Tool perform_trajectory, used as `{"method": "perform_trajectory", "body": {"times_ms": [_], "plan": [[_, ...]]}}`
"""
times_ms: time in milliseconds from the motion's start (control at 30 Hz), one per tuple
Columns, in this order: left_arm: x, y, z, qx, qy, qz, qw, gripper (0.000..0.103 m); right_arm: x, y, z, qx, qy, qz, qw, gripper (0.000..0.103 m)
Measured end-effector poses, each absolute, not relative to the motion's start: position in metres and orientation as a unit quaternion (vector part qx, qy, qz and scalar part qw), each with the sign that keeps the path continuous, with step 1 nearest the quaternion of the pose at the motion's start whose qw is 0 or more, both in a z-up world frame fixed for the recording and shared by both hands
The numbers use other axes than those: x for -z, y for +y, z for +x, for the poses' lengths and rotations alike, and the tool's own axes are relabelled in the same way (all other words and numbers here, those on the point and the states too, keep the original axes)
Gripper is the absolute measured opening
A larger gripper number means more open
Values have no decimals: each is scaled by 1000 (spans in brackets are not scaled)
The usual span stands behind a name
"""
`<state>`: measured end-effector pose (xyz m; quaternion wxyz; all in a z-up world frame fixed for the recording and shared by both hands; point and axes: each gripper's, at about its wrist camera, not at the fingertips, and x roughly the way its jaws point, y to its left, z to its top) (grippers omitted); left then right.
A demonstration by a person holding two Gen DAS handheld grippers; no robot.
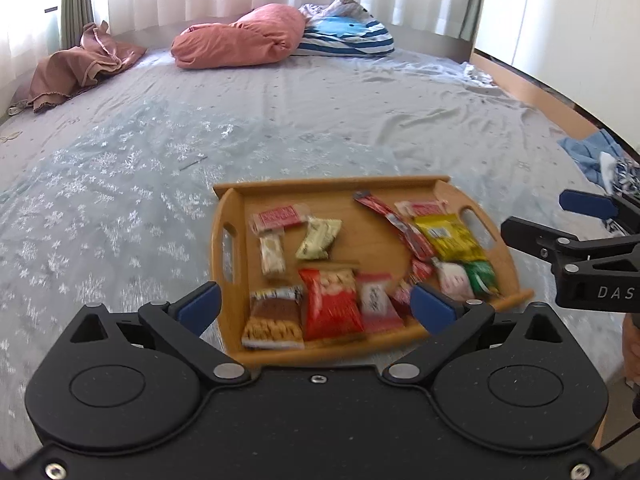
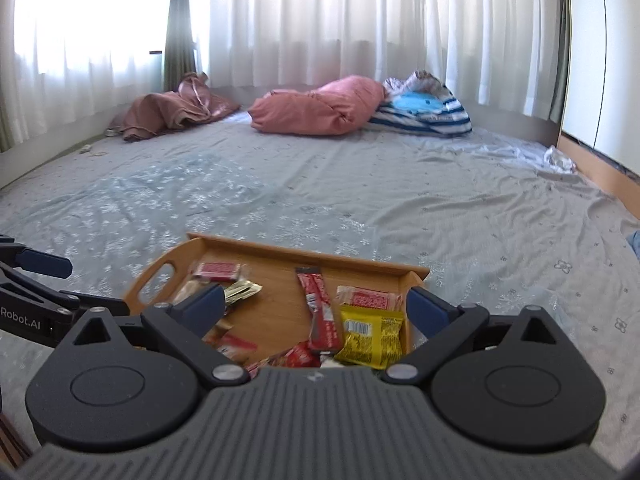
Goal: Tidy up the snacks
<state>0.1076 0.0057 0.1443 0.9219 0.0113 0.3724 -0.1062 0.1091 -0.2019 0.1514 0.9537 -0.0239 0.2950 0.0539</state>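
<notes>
A wooden tray (image 1: 452, 194) sits on the bed (image 1: 160, 140), its long axis running left to right in the left wrist view, a cut-out handle at each short end. Snack packets lie flat inside it: a long red stick packet (image 1: 394, 220) slants diagonally beside a yellow packet (image 1: 450, 238), and a red packet (image 1: 332, 306) lies near the front rim. The left gripper (image 1: 316, 306) and right gripper (image 2: 316, 306) both stand wide apart, holding nothing, above the tray.

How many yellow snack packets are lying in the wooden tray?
1. The yellow snack packet lies at the right end of the wooden tray, by the handle cutout, beside a long red stick packet. Others may hide under packets.
</notes>
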Motion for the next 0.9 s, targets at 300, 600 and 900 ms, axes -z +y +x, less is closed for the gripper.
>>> {"method": "perform_trajectory", "body": {"times_ms": [300,600,900], "plan": [[-109,1,39,101,360,-14,927,102,-128,-186,50,-45,268,-29,962,103],[-60,-3,21,79,360,9,930,102,-72,-178,18,-16,297,-36,954,103],[-27,-3,27,60,354,3,933,102,-41,-180,8,11,321,-45,946,103]]}}
